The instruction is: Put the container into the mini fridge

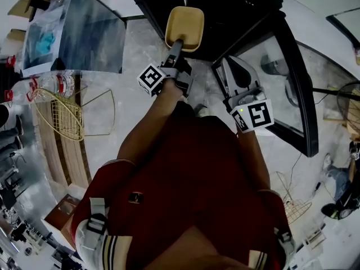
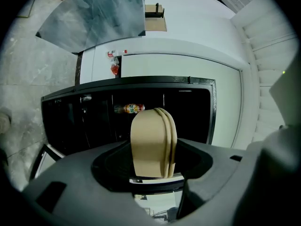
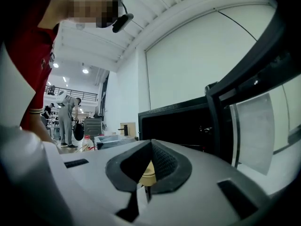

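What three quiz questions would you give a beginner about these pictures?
1. True or false: the left gripper holds the tan plastic container.
2. The glass door of the black mini fridge is: A) open, B) shut, C) missing.
3. Fill in: inside the fridge there is a small ____ with an orange label.
Key: 1 true; 2 A; 3 bottle.

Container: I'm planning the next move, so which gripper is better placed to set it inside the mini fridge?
Left. The left gripper grips the container at the open fridge; the right gripper is shut, empty, by the door.
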Available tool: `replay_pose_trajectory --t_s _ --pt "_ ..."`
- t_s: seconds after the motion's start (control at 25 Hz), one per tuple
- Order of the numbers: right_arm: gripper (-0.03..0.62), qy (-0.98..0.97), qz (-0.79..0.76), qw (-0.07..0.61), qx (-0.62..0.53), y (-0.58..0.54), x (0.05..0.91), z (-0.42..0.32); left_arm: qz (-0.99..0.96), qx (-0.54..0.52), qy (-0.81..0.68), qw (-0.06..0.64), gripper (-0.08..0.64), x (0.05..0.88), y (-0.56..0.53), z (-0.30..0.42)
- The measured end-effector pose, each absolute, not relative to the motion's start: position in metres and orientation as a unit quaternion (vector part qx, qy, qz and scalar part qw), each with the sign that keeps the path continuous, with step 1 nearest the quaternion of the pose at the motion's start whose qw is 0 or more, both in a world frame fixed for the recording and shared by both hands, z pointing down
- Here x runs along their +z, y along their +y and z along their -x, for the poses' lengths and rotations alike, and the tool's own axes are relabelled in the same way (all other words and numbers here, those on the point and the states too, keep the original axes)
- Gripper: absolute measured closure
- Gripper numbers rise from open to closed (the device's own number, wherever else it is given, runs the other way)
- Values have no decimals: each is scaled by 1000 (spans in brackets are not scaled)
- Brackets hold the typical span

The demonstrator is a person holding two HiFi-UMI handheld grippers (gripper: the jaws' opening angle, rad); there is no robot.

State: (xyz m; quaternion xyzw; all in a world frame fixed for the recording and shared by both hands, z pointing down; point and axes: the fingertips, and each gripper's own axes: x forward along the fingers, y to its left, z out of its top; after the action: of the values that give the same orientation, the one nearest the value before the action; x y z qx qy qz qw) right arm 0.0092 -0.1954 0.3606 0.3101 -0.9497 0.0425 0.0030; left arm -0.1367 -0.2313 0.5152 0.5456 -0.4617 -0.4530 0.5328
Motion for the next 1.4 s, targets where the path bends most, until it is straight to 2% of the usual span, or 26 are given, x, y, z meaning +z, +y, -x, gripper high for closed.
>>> replay_pose_trajectory --t_s 0.6,1.4 --pt "598 -935 -351 33 47 -235 383 12 -526 -442 -463 560 291 588 -309 157" --pt "598 -922 -381 51 55 -264 406 18 -521 -423 -470 574 291 626 -373 160"
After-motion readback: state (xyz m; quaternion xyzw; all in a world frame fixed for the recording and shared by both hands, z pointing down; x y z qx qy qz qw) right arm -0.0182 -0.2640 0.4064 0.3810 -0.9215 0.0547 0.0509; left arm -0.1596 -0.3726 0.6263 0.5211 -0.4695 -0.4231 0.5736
